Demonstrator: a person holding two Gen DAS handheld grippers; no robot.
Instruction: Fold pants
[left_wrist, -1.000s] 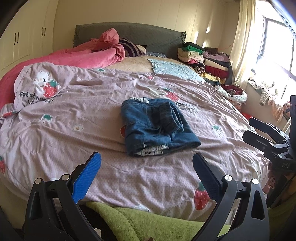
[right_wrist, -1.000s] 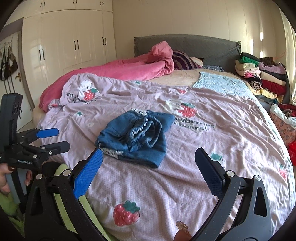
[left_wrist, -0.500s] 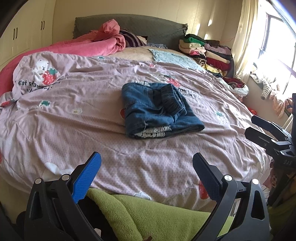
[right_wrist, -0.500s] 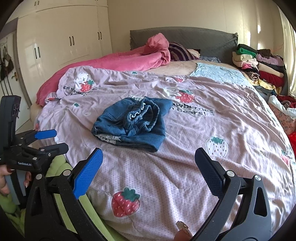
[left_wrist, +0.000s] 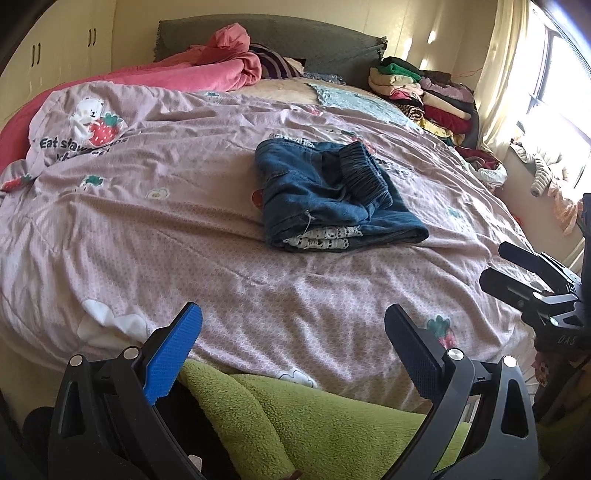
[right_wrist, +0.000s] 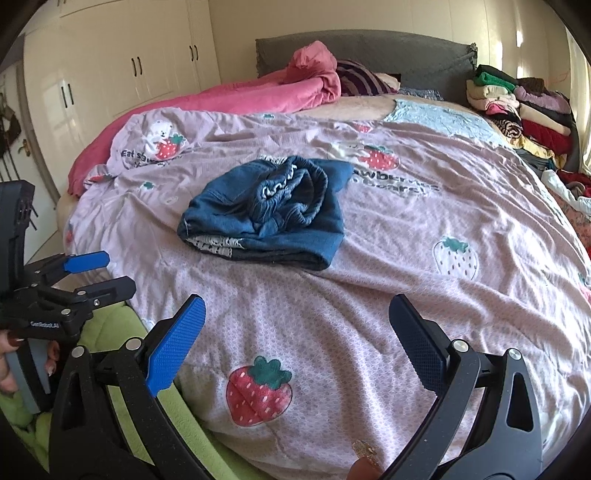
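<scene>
Your pants (left_wrist: 332, 199) lie folded into a compact blue bundle on the quilt (left_wrist: 147, 221), about the middle of the bed and well apart from both tongs. From the left view you can see the waistband doubled over on top and a strip of pale patterned lining showing along the near edge. From the right view the bundle looks thicker and a little lumpy, with the gathered waistband bunched on its top.

Your left tongs (left_wrist: 293, 343) are released, jaws spread wide, holding nothing, and hover over the near edge of the bed above a green fleece (left_wrist: 314, 424). Your right tongs (right_wrist: 297, 332) are likewise released and empty, over the near part of the quilt beside a printed strawberry (right_wrist: 258, 391). Each pair also shows in the other's view, off to the side and clear of the cloth.

The folding looks essentially done: the pants are stacked in several layers and nothing trails loose. What may be left is only tidying: you could press the bunched waistband flatter or square up the near edge where the lining peeks out. A pile of folded clothes (right_wrist: 517, 107) sits at the far right by the headboard; whether the pants belong there I cannot tell.
</scene>
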